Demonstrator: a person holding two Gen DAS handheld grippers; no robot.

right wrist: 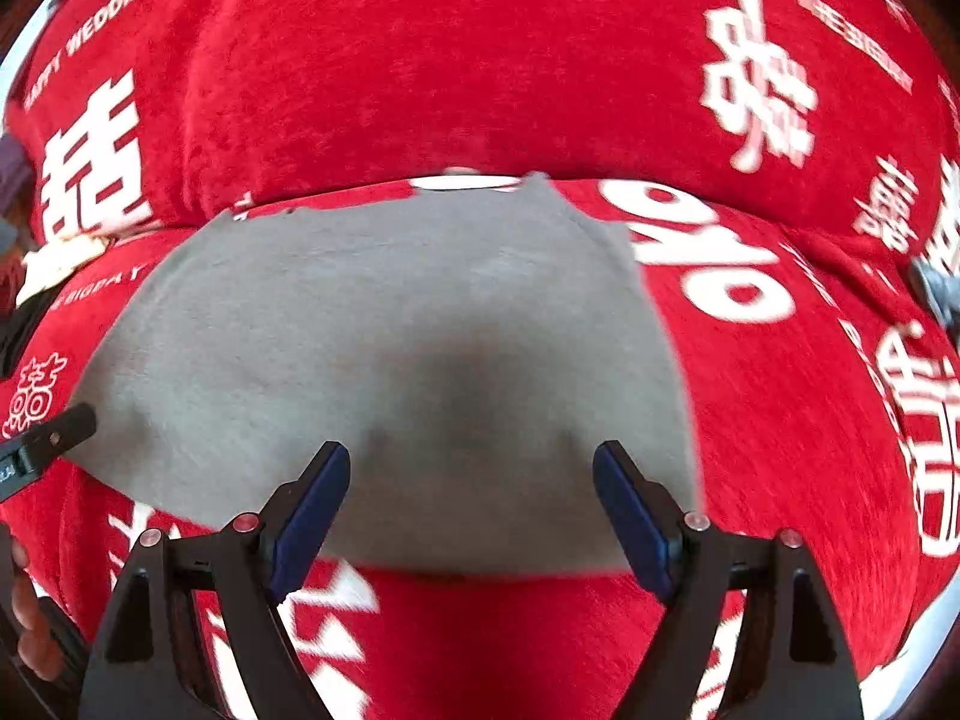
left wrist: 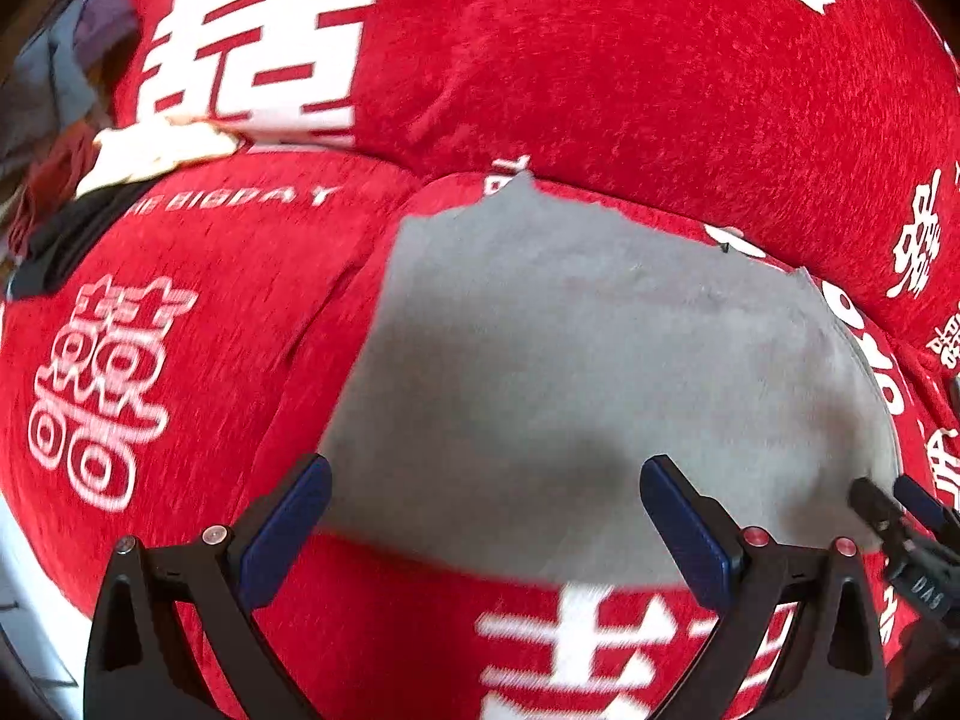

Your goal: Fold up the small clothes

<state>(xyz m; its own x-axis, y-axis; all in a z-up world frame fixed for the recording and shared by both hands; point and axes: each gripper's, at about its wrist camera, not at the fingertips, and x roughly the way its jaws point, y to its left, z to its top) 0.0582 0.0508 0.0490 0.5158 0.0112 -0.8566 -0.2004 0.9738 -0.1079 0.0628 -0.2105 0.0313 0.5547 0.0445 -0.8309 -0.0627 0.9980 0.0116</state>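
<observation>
grey garment (left wrist: 600,372) lies flat on the red printed cover (left wrist: 600,72) — left tool (left wrist: 486,510) and right tool (right wrist: 471,498) both spread apart, holding nothing.

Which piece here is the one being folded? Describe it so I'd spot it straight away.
Start from the big red cover printed with white Chinese characters and words. On its flat seat part, just ahead of both sets of open blue-padded fingers, lies a gray cloth. It is the only plain, unprinted patch on the red, unlike the cream and dark clothes heaped far left.
</observation>
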